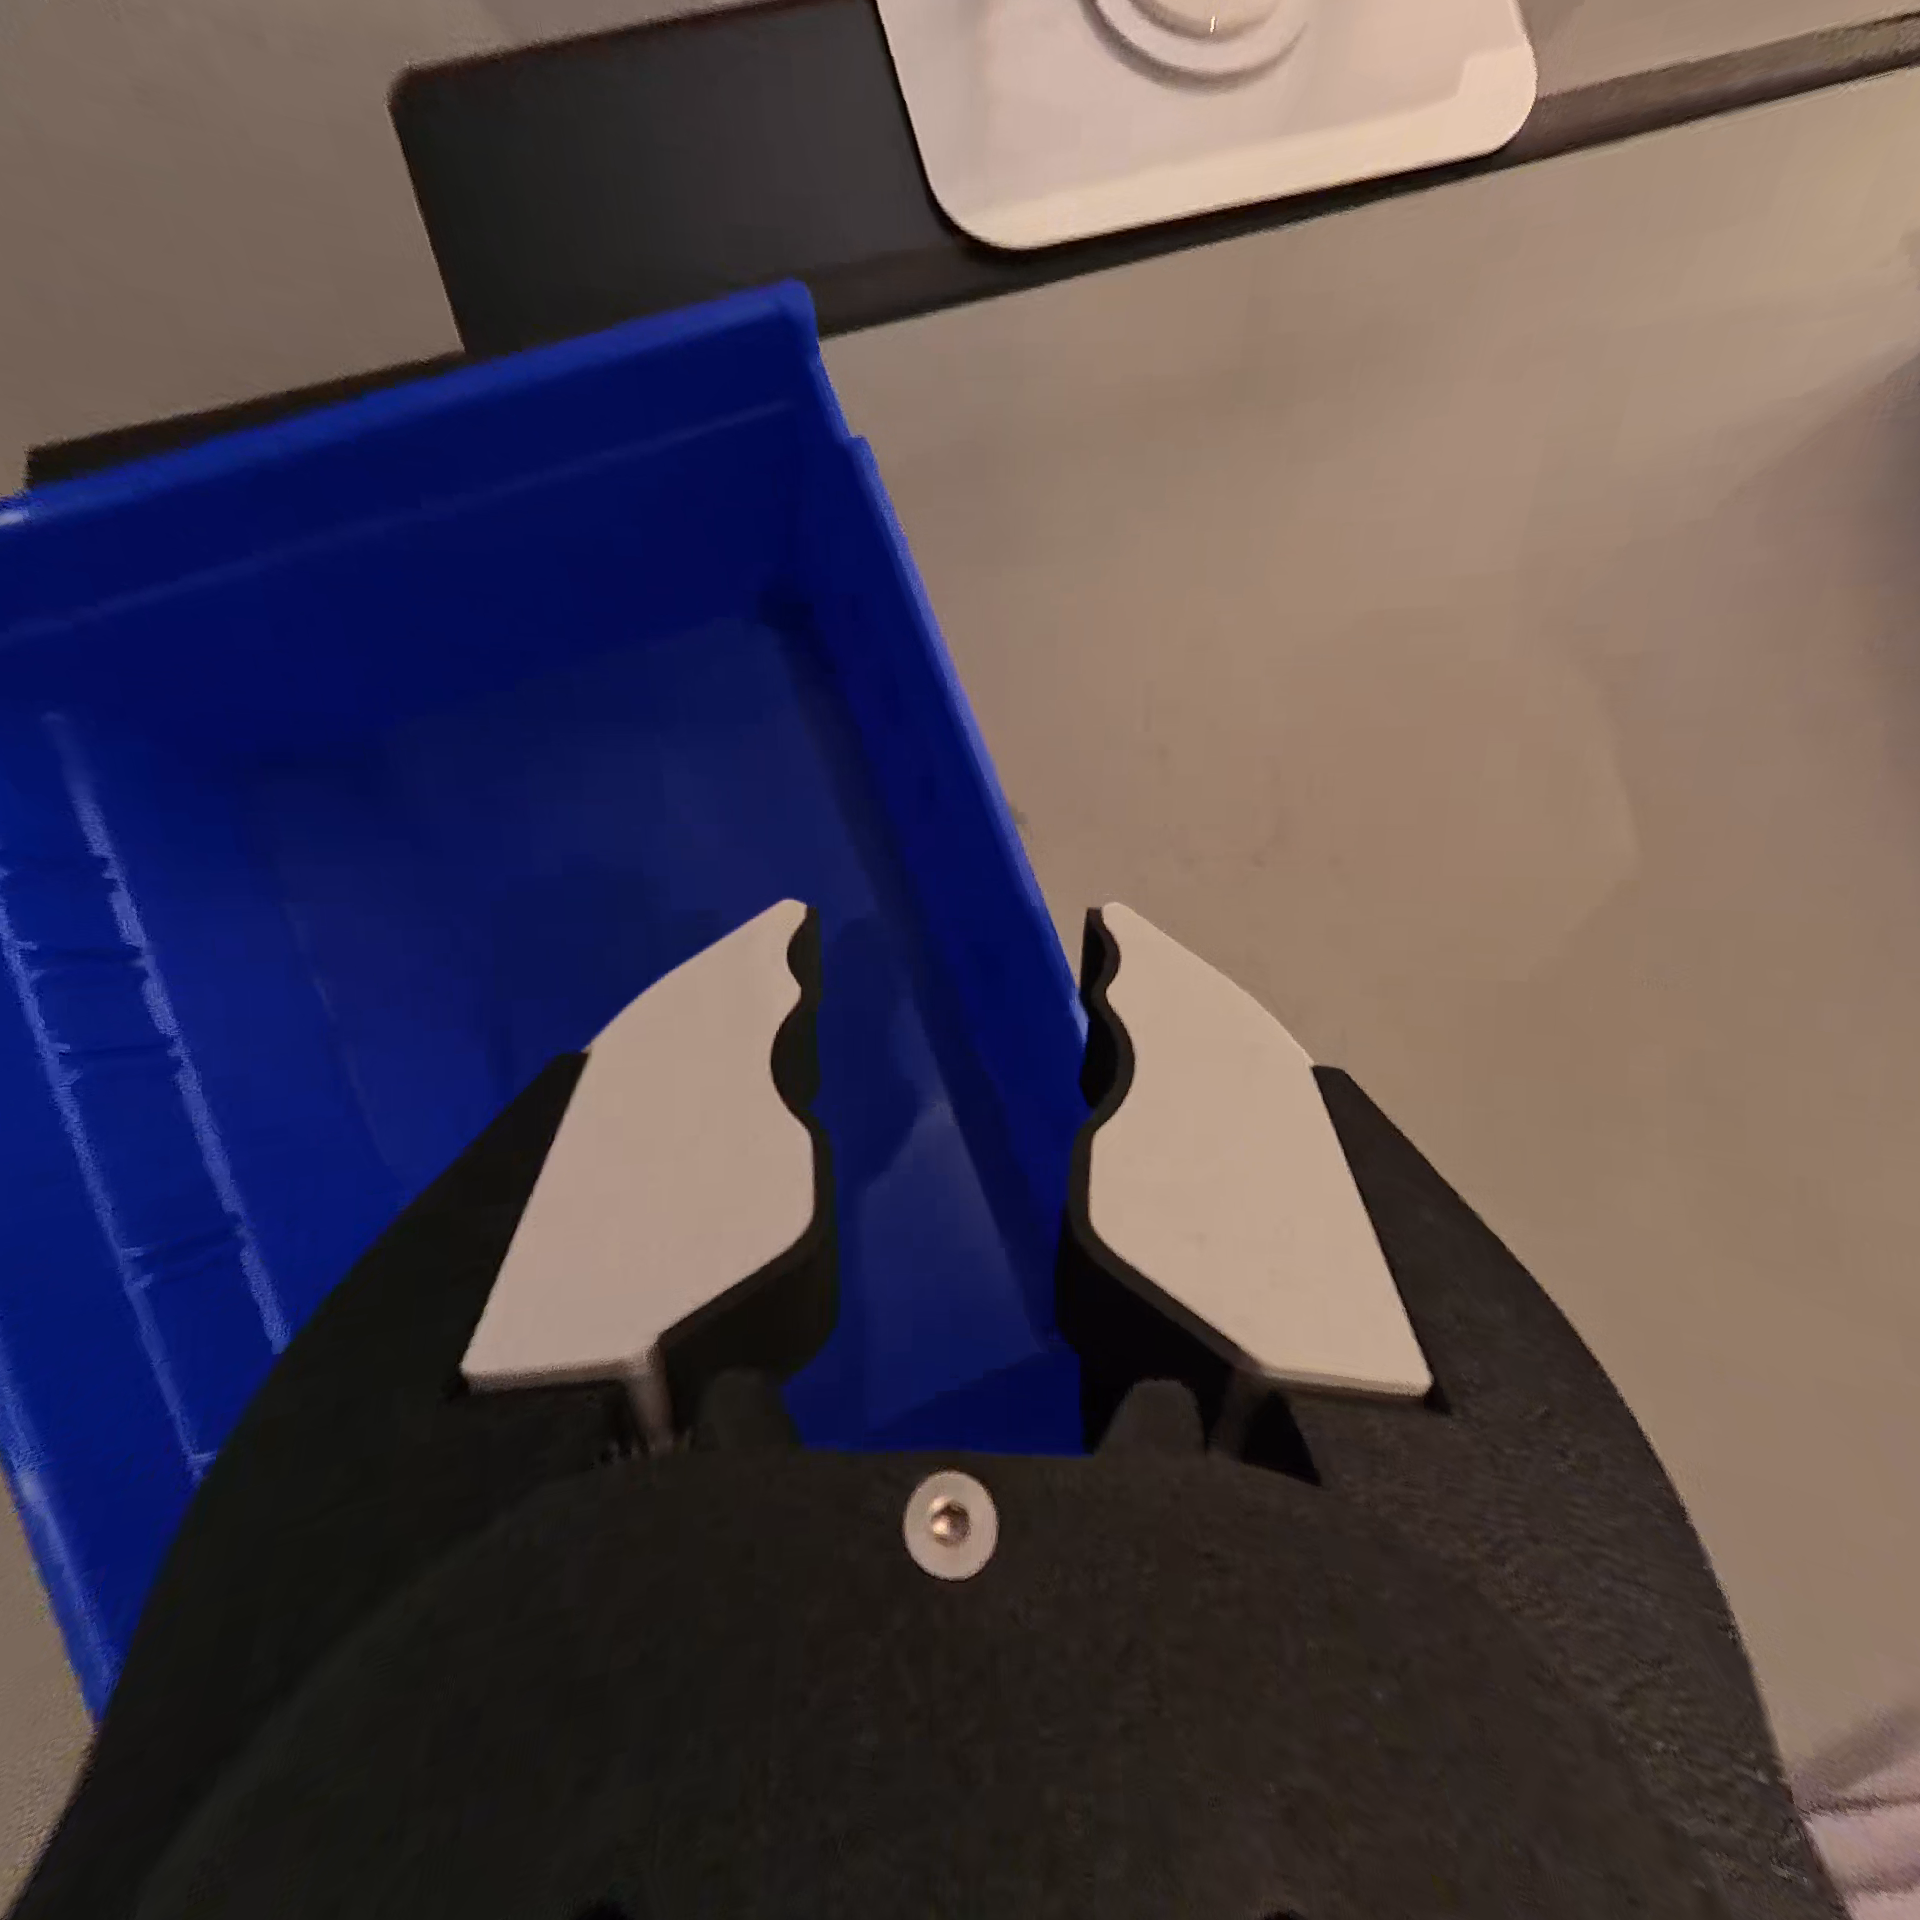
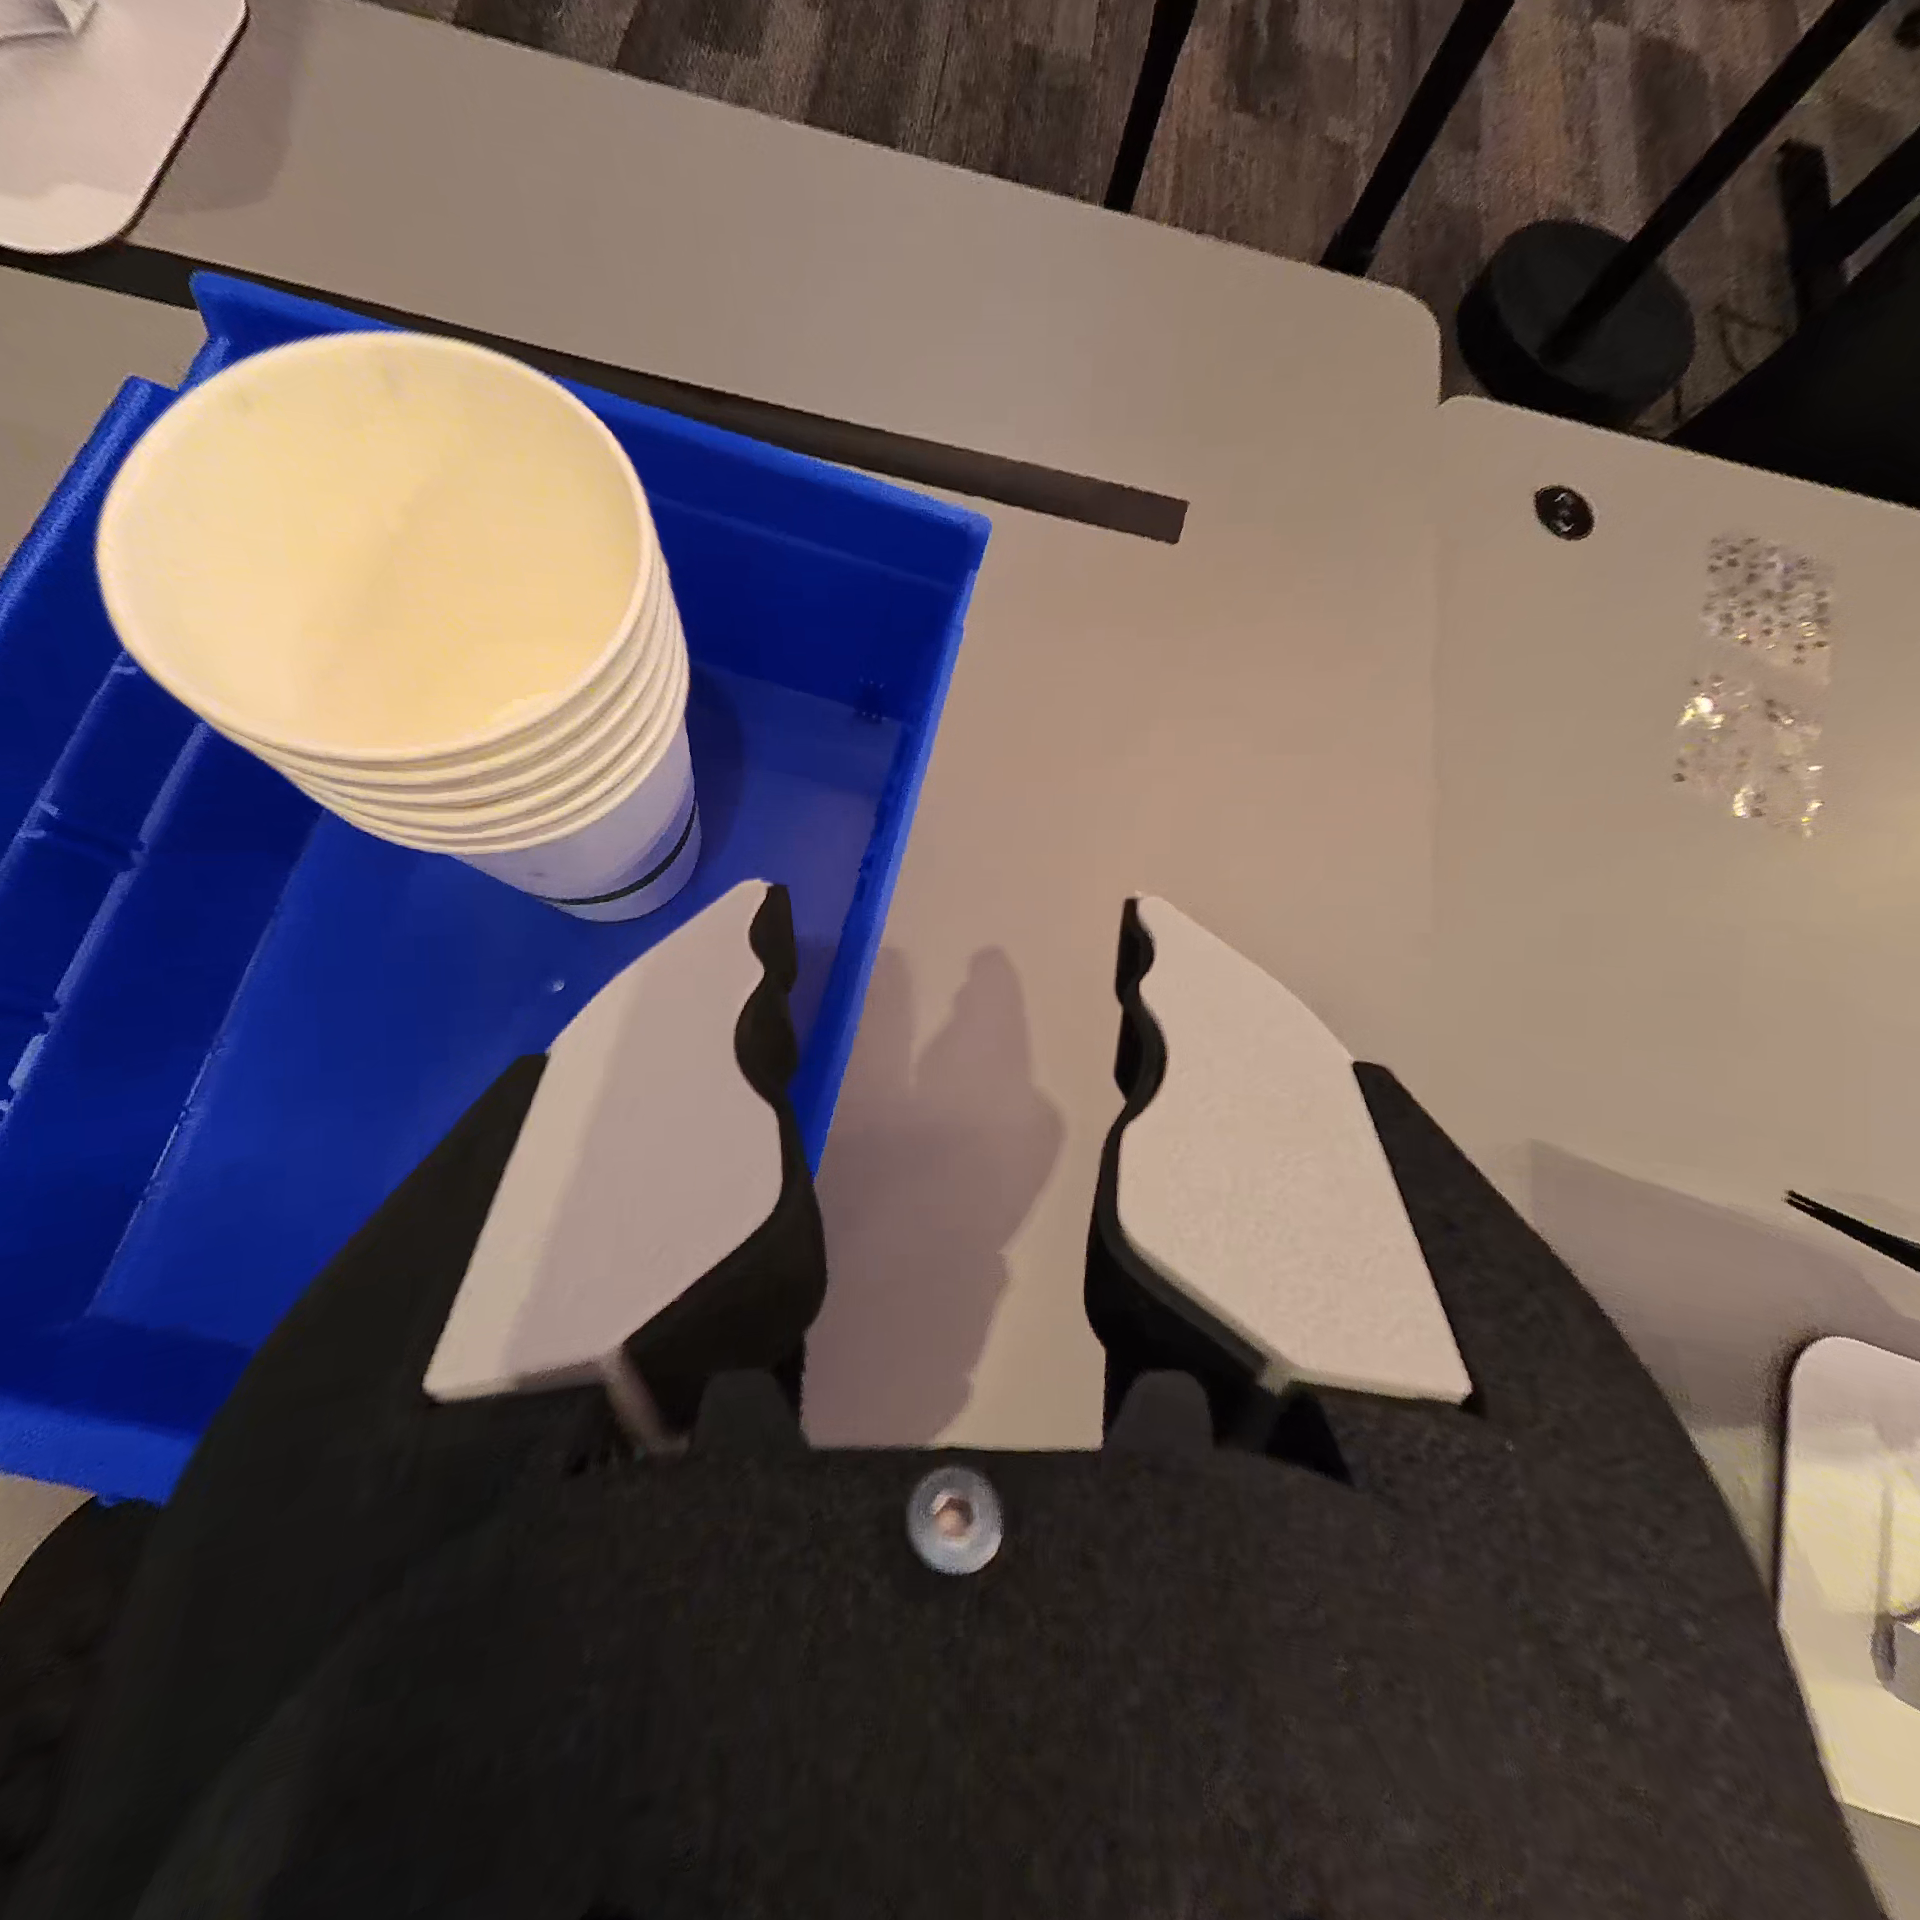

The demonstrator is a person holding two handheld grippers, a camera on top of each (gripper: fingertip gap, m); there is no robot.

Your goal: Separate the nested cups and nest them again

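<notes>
The stack of nested white paper cups (image 2: 405,613), cream inside and with a thin dark band near the base, stands upright in the blue plastic storage bin (image 2: 312,1091), towards its far right corner as the right wrist view shows it. Several rolled rims sit tightly one above another at the top, so the stack holds a good number of cups.

These cups look very light and thin-walled. They would probably crush or go oval under a hard squeeze, and the smooth paper may slip. A sensible hold, I judge, is a gentle pinch on the rolled rim of the top cup, where the paper is stiffest, while the other gripper steadies the lower wall near the base. Nested cups often cling, so a slight twist may be needed.

The right gripper (image 2: 951,904) hovers just right of the bin over the grey table (image 2: 1195,727), its fingers spread and holding nothing. The left gripper (image 1: 945,914) hangs over the bin's right wall, fingers likewise spread and empty; the stack is out of its view.
</notes>
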